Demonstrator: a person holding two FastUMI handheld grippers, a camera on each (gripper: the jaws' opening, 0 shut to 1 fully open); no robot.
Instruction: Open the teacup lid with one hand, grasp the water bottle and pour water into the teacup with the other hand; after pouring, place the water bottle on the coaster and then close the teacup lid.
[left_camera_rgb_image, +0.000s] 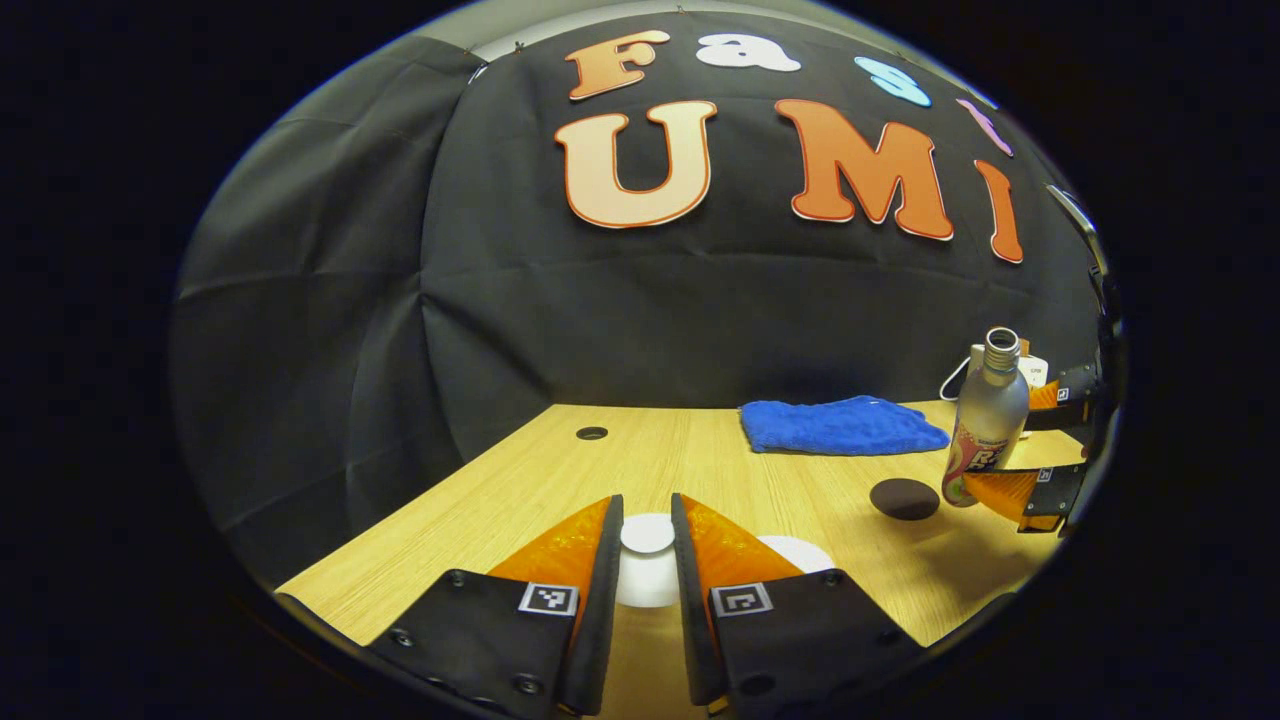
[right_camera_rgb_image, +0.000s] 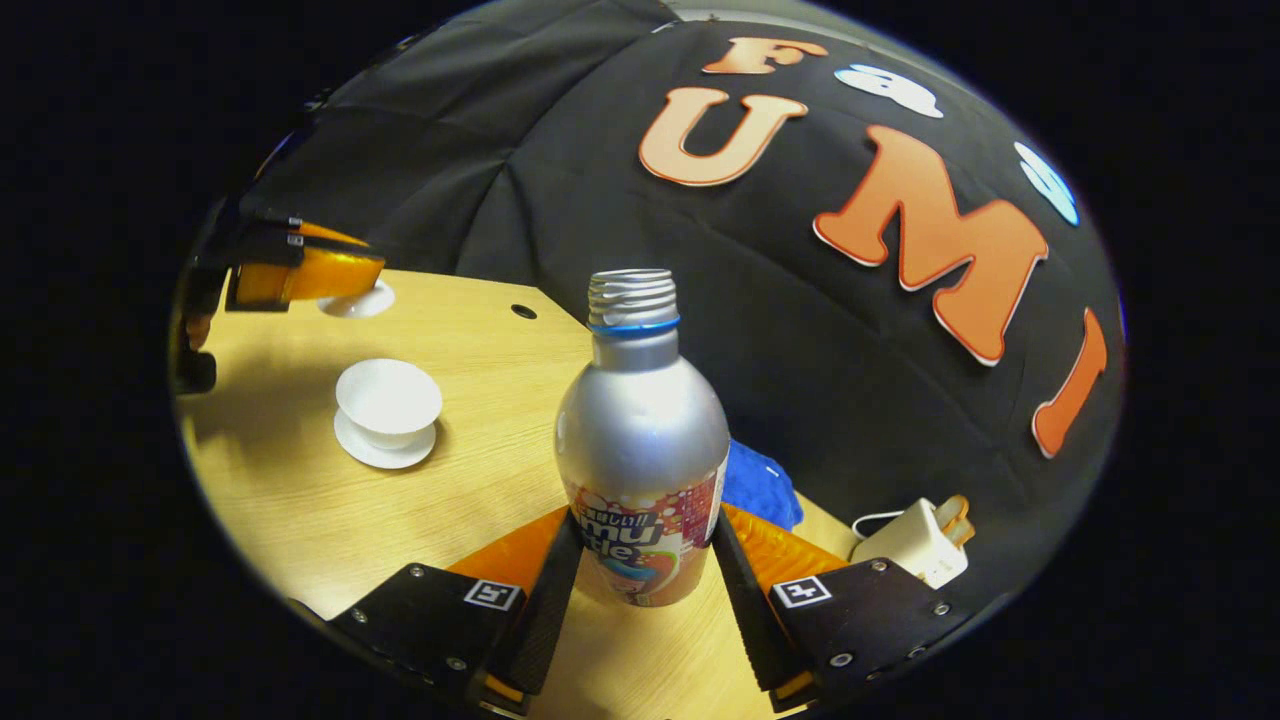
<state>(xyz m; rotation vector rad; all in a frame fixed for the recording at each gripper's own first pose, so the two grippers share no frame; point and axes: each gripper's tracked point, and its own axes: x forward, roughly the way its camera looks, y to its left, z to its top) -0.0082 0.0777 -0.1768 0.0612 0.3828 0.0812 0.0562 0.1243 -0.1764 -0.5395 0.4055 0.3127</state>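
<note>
We see the left gripper (left_camera_rgb_image: 647, 535) pinching the teacup lid (left_camera_rgb_image: 647, 560) above the table (right_camera_rgb_image: 300, 500), away from the uncovered teacup (right_camera_rgb_image: 388, 400) (on its saucer). The right gripper (right_camera_rgb_image: 640, 560) clamps the uncapped water bottle (right_camera_rgb_image: 640, 440), beside the dark coaster (left_camera_rgb_image: 904, 498).

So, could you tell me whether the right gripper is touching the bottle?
Touching: in the right gripper view, both fingers press the bottle's lower sides.
</note>
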